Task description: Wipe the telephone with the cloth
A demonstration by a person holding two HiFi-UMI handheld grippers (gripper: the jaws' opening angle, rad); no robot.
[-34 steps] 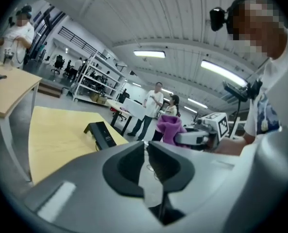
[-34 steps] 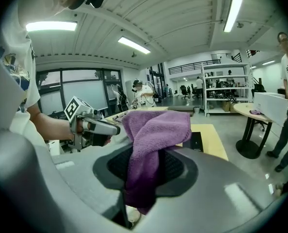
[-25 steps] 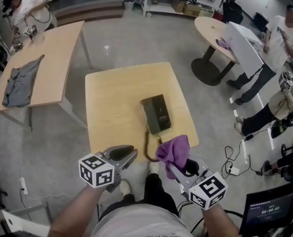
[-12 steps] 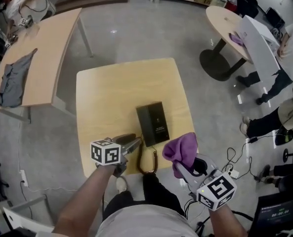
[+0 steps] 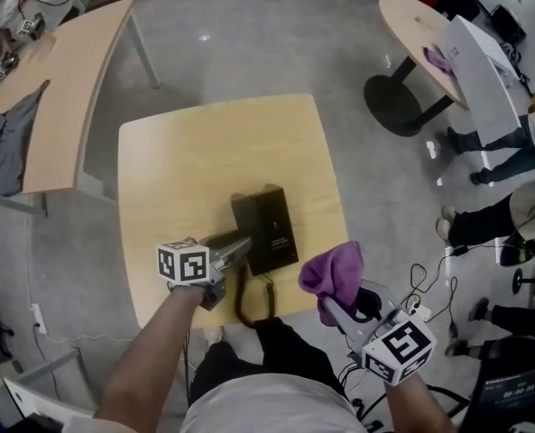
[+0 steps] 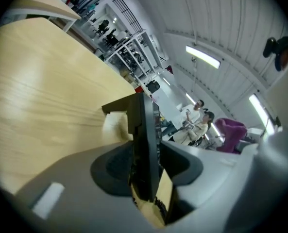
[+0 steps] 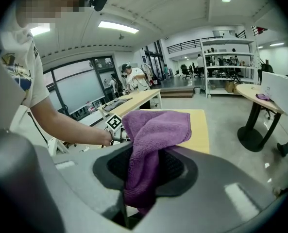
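Telephone [image 5: 265,230] is found lying flat on the table [image 5: 195,152], close to the near edge and a little right of its middle. Its coiled cord [image 5: 243,298] is looped from the near end toward that edge. Left gripper [image 5: 242,242] is set at the telephone's left side. Its jaws have just been opening and are seen wide apart, with the telephone's edge standing between them and no pad seen pressing on it. Right gripper [image 5: 332,303] is held off the table, beyond the near-right corner, jaws clamped on the purple cloth [image 5: 332,271], which is bunched above the tips. Wiping is judged not yet begun. Risks noted: if the telephone is not steadied by the left jaws, it is likely to be pushed by a wiping stroke toward the near edge, where little table is left. If only a narrow strip of the edge is caught, the body could be tipped or twisted. The cord could be snagged by either gripper and the telephone dragged. The cloth is held by a fold only, so it could be pulled out by friction, or bare jaw tips could be scraped across the casing.
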